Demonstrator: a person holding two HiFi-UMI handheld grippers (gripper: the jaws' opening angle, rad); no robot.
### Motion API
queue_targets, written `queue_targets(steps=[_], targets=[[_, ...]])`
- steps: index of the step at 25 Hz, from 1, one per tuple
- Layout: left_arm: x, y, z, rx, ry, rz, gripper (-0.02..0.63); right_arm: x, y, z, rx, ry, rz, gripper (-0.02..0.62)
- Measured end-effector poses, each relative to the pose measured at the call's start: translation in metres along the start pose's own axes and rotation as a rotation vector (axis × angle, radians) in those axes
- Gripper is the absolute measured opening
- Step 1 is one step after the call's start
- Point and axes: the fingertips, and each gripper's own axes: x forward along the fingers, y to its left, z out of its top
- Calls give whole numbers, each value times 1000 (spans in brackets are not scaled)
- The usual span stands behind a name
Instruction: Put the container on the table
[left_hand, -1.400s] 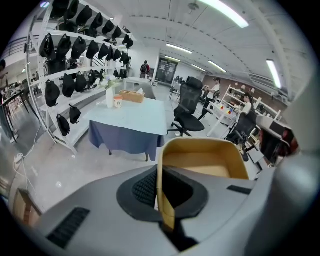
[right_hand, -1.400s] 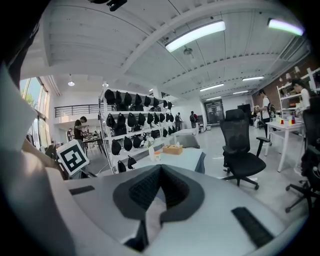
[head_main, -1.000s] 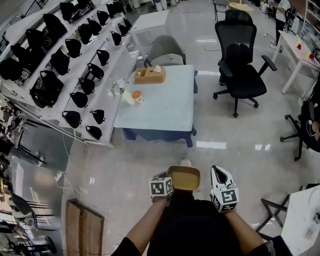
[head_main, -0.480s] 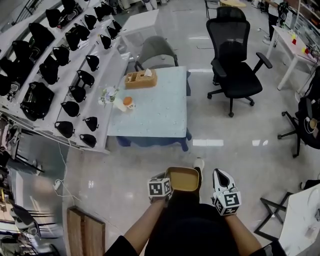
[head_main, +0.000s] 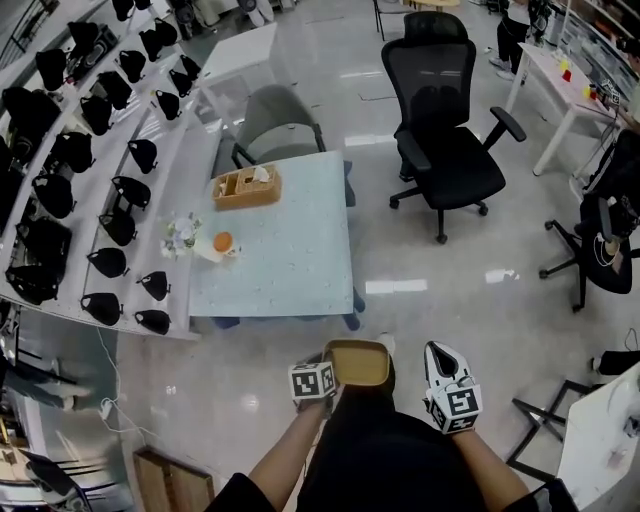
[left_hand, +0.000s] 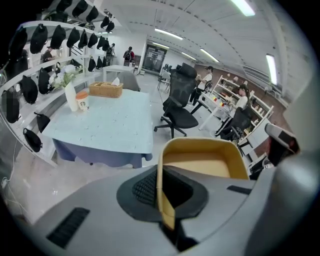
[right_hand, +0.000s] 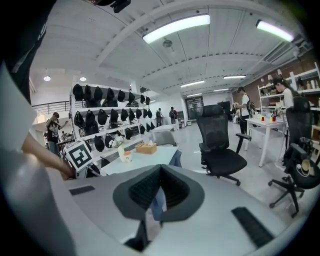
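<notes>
A tan open-topped container (head_main: 358, 363) hangs over the floor in front of a person's body, a short way from the low table (head_main: 290, 270) with its pale blue cloth. My left gripper (head_main: 330, 368) is shut on the container's left wall; in the left gripper view that wall (left_hand: 161, 200) stands pinched between the dark pads, and the table (left_hand: 107, 125) lies ahead to the left. My right gripper (head_main: 443, 354) hovers to the right of the container, apart from it. Its jaws meet with nothing between them (right_hand: 159, 190).
On the table stand a wooden tissue box (head_main: 246, 187), an orange-lidded cup (head_main: 222, 243) and a small flower vase (head_main: 183, 235). A grey chair (head_main: 278, 120) stands behind the table, a black office chair (head_main: 440, 150) to its right. Shelves of black helmets (head_main: 90, 150) line the left.
The person has walked toward the table; it now sits closer and further left in the head view. Both grippers and the held container kept their place in front of the body.
</notes>
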Motion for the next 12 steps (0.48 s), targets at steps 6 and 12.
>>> queue_targets(steps=[6, 12], targets=[[27, 8, 60, -3, -2, 1, 8, 52, -23, 35, -45, 30, 13, -2], [51, 27, 90, -86, -7, 3, 9, 102, -28, 53, -66, 79, 74, -2]])
